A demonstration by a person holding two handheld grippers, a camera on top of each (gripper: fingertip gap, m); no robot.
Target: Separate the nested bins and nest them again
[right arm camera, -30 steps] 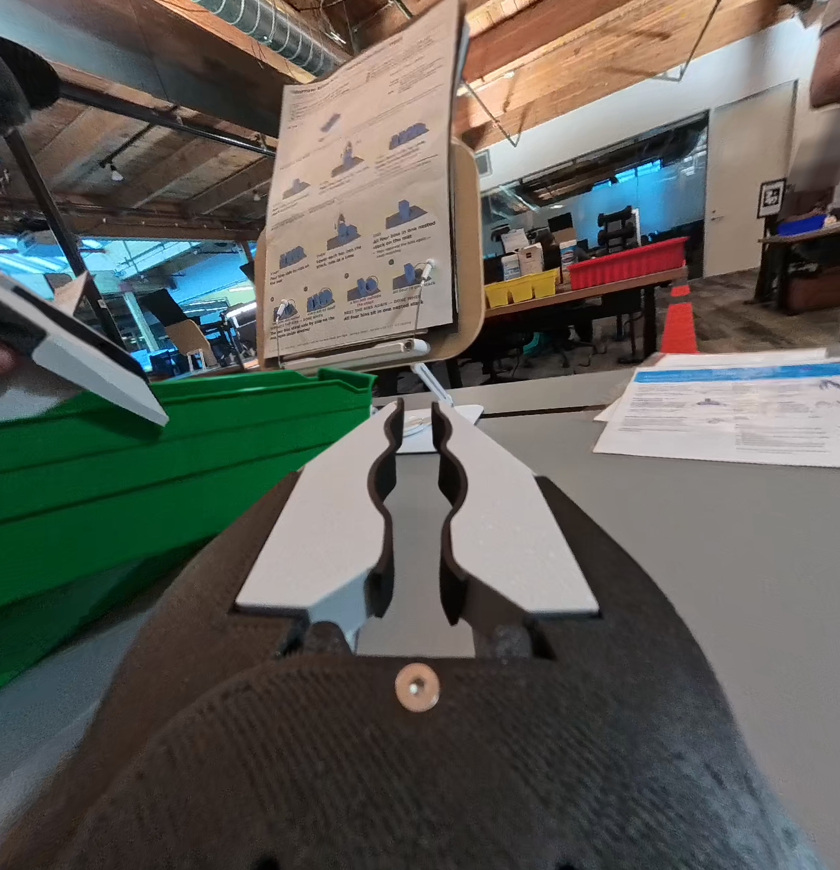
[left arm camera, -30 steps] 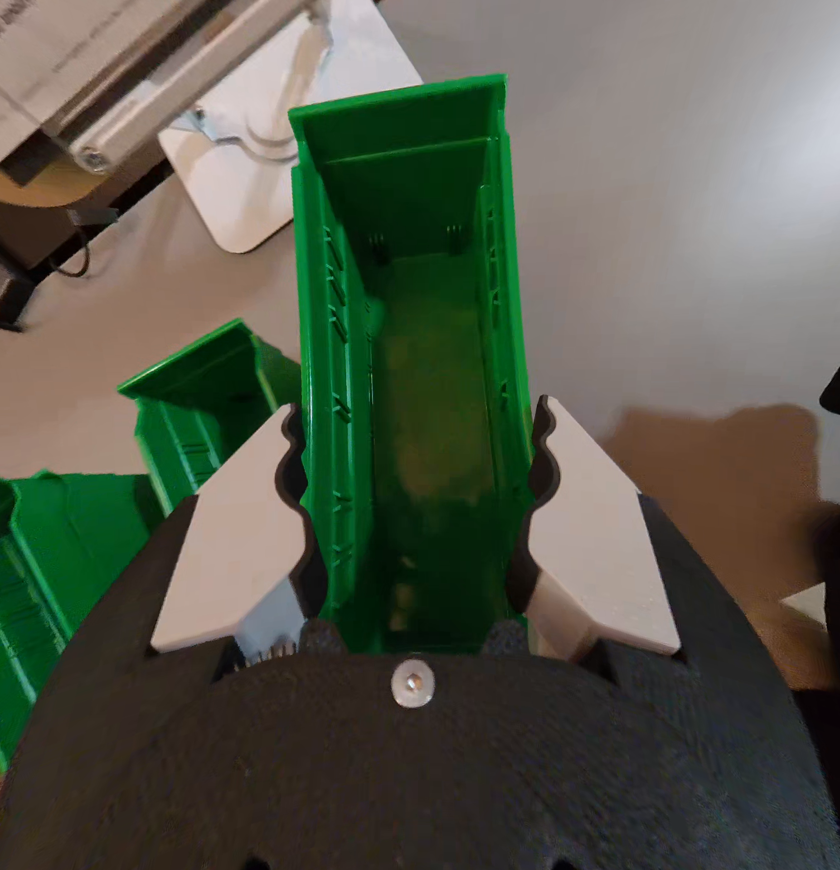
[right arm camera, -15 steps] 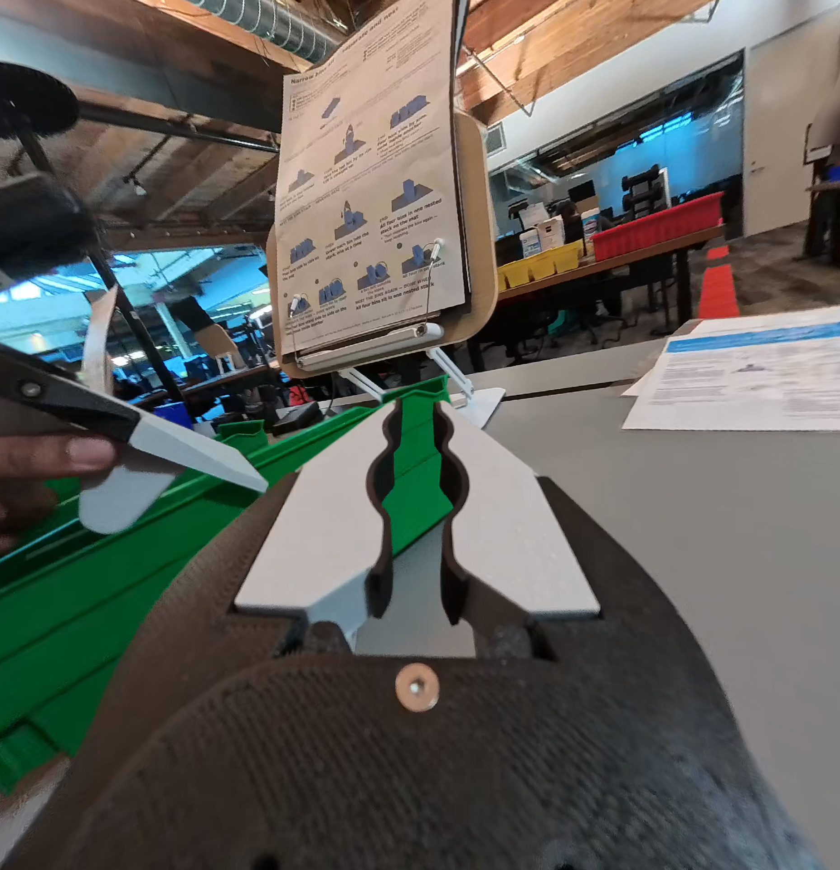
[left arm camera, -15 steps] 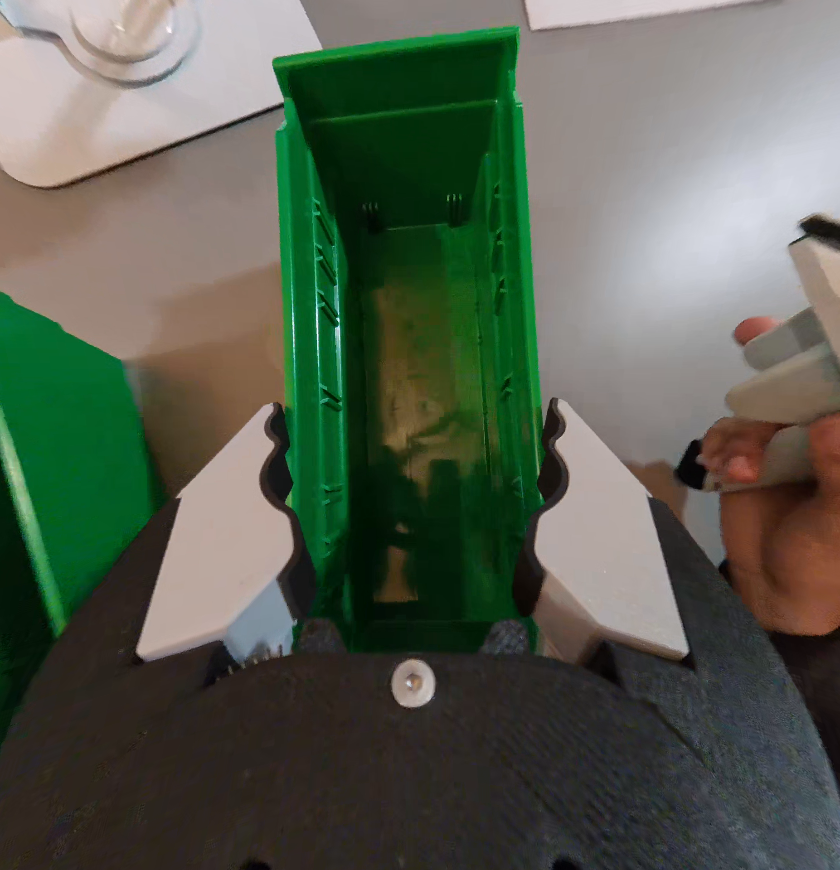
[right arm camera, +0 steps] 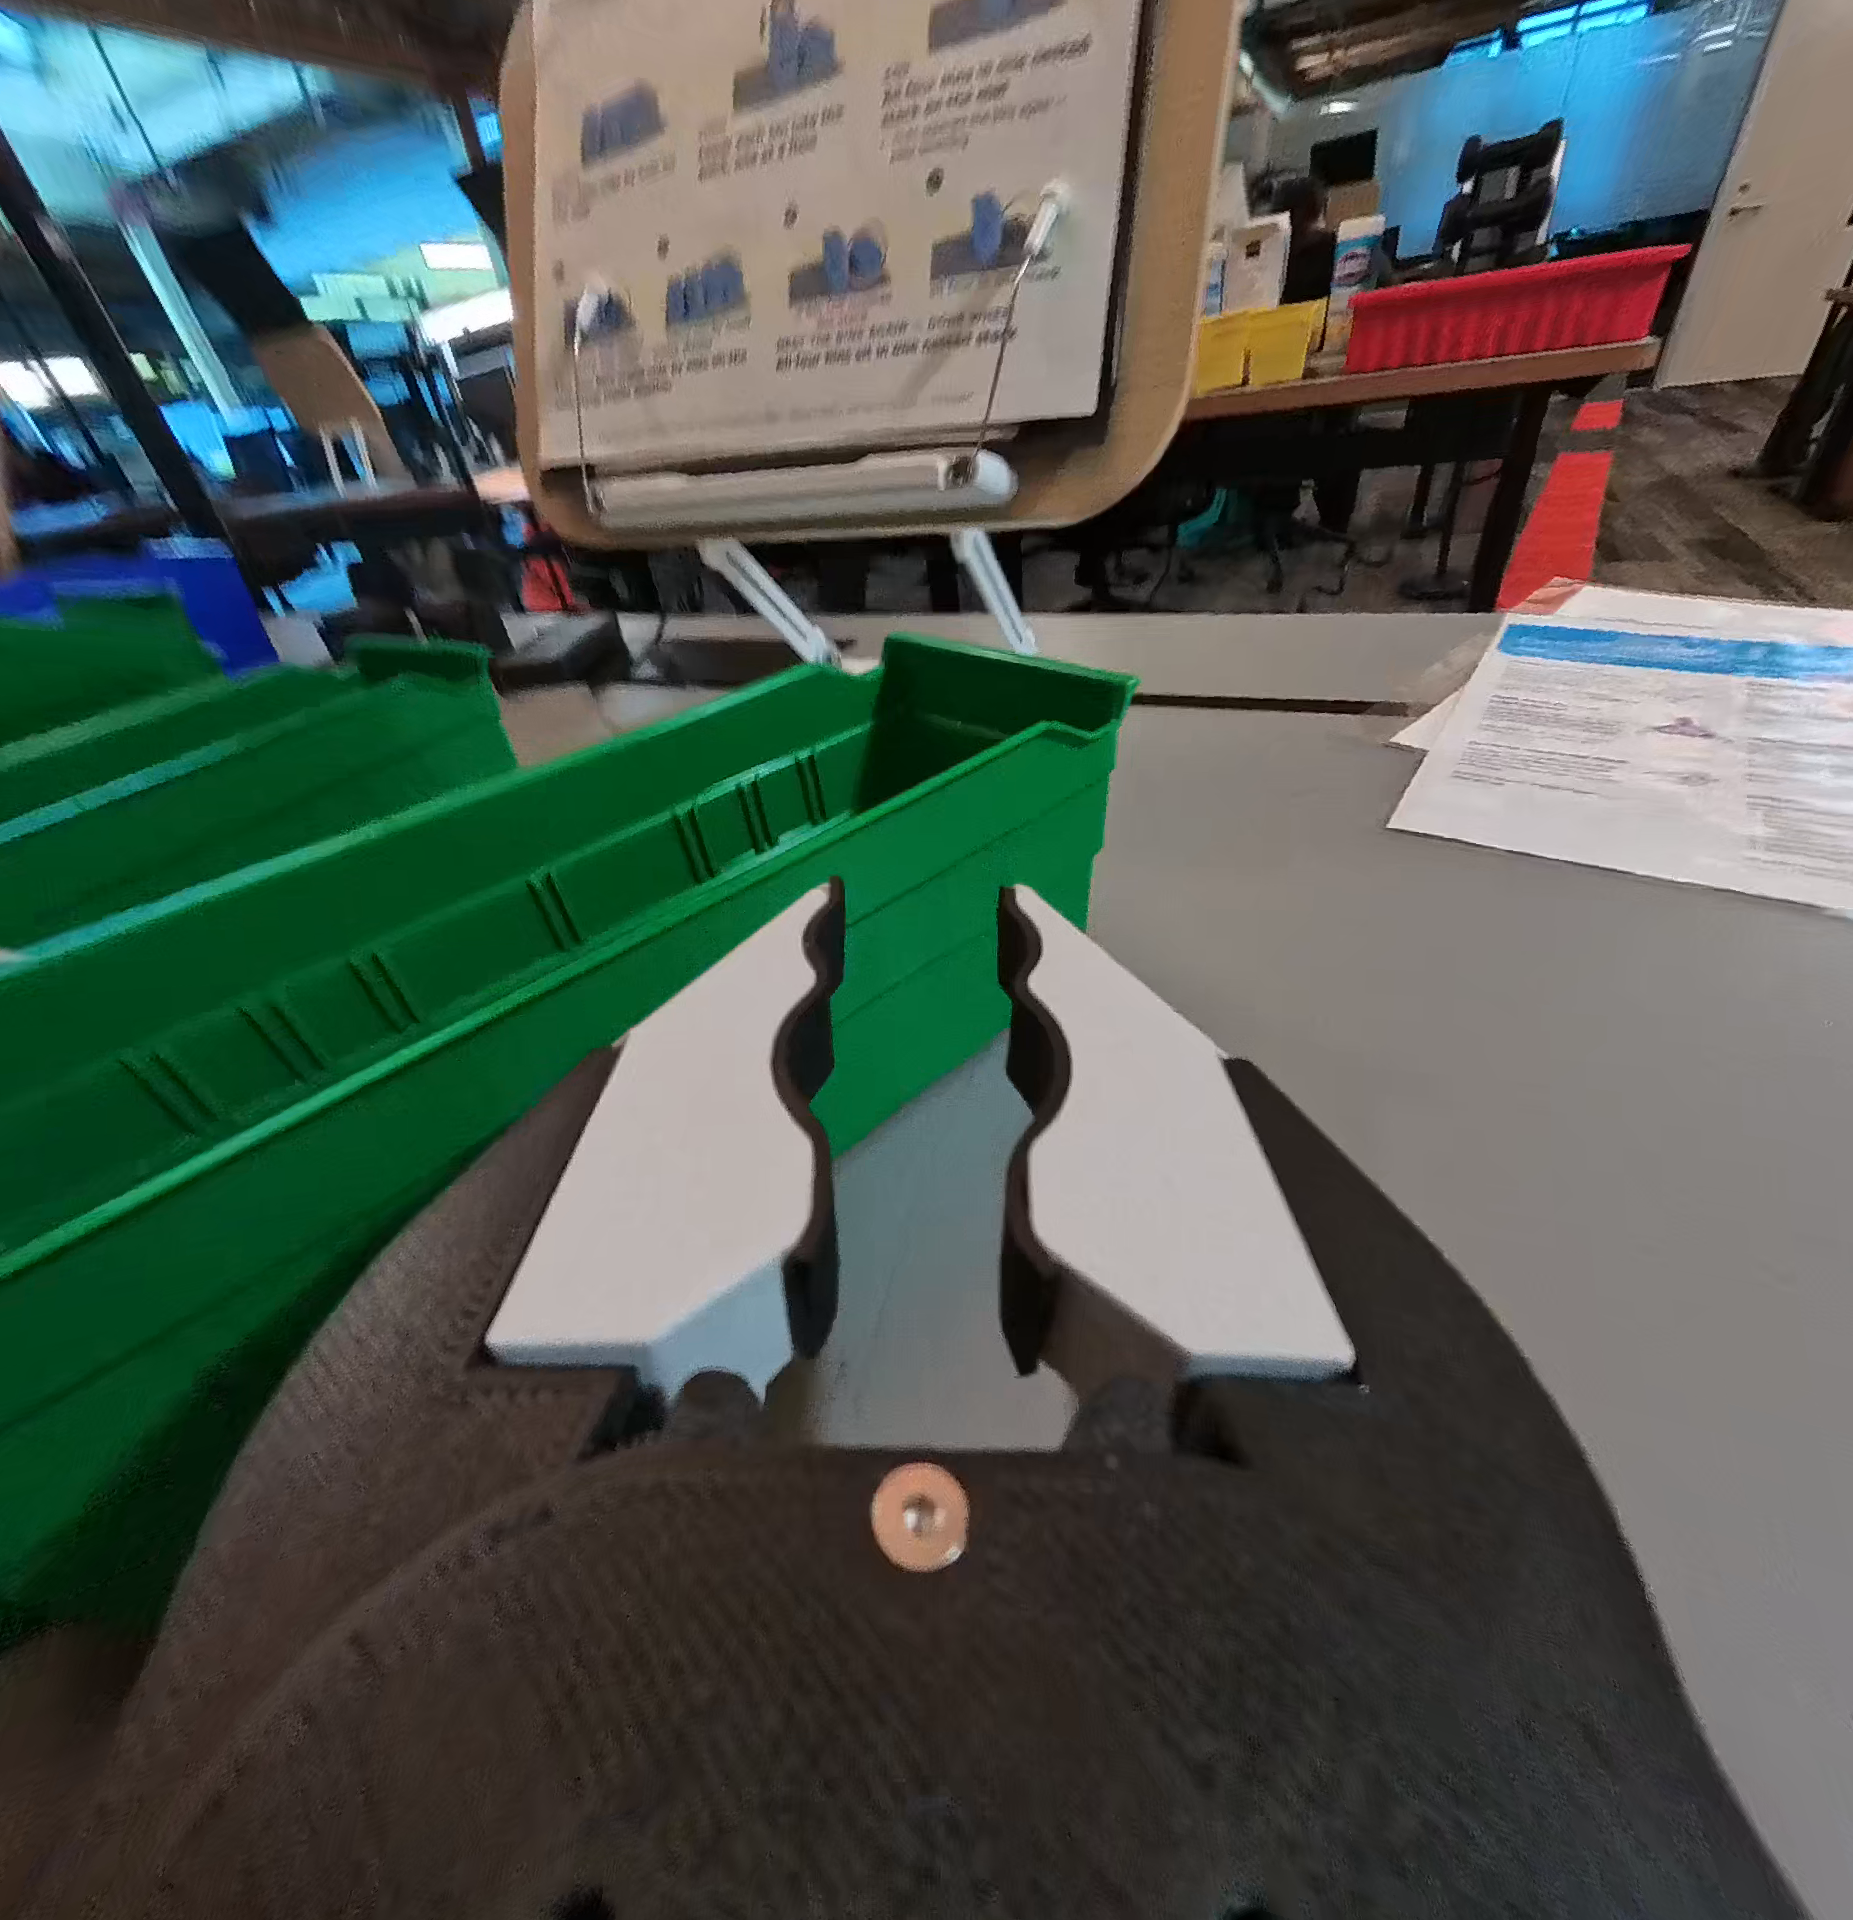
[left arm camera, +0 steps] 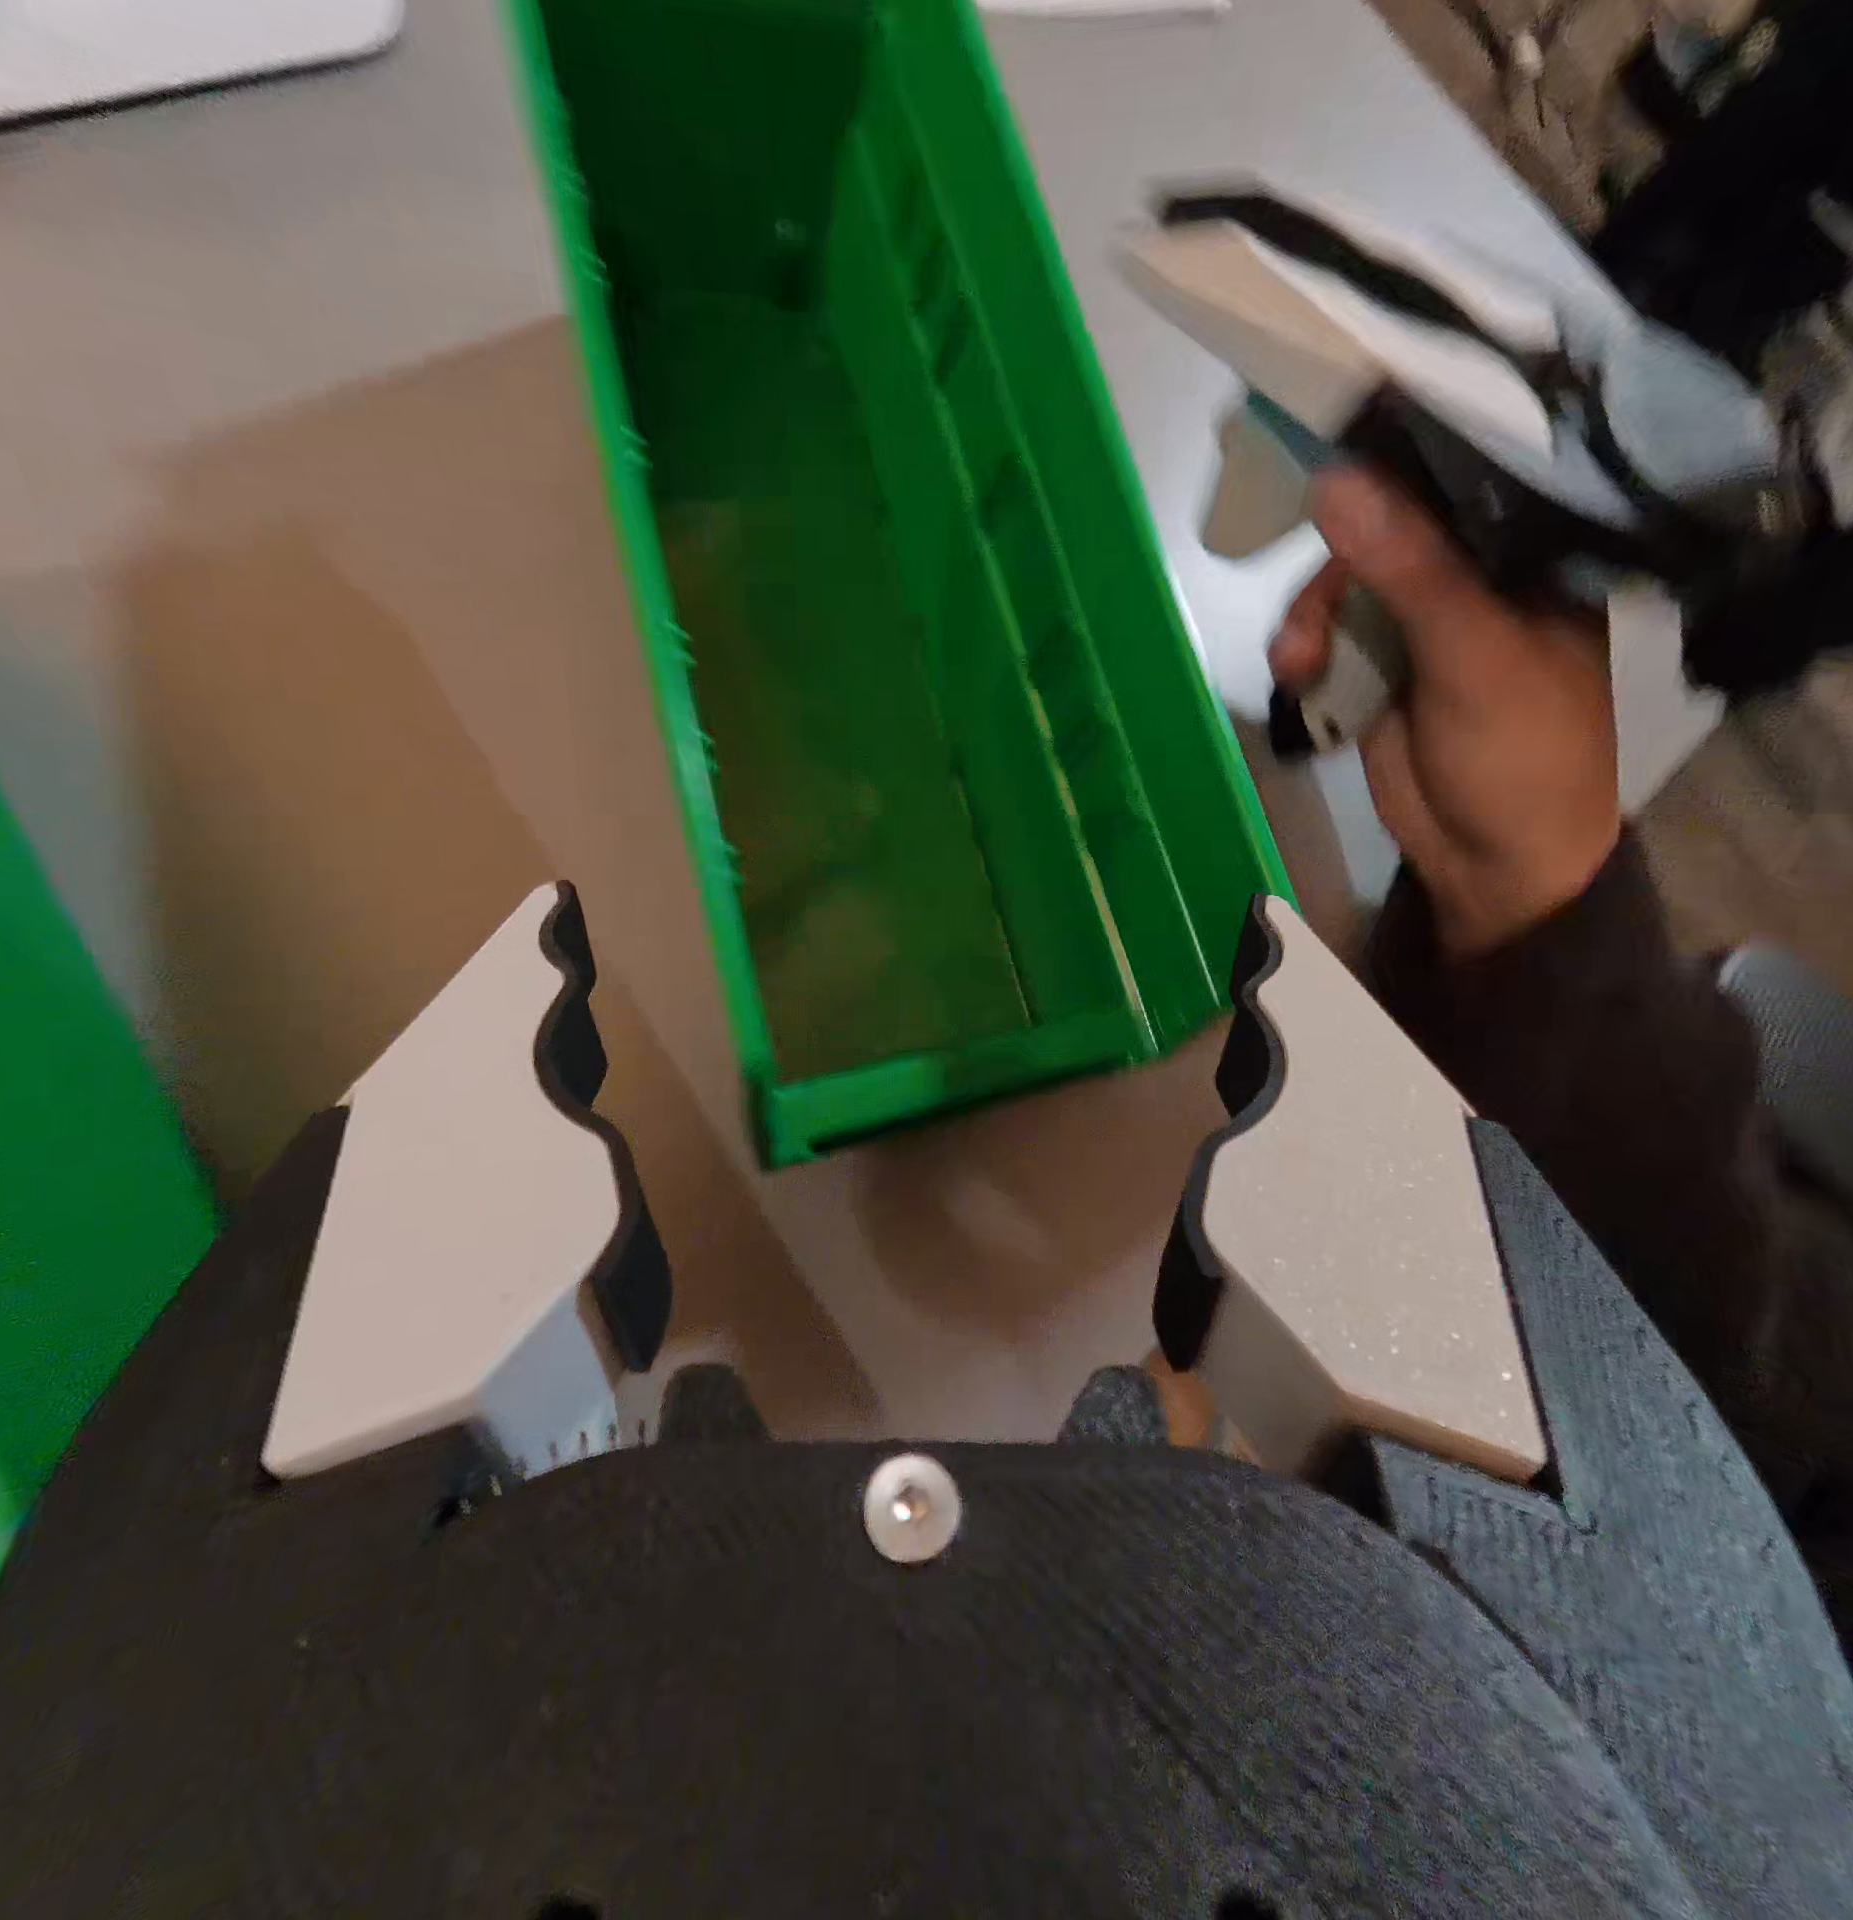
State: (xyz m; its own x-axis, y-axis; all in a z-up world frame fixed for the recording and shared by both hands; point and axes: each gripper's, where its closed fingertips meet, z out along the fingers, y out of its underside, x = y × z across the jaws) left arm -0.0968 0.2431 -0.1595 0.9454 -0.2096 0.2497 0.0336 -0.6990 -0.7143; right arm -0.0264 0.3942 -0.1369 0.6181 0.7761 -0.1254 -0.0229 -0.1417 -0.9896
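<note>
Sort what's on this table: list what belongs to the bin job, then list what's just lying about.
Job: long green bin, other green bins, left gripper, right gripper.
Lying about: instruction sheet on stand, printed paper.

I can read nothing here: print on the instruction sheet (right arm camera: 828,218) and the table's paper (right arm camera: 1670,748) is blurred.

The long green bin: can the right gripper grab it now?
Probably yes. The right gripper is open and empty, right beside the long green bin's side wall, with only bare grey table around.
</note>
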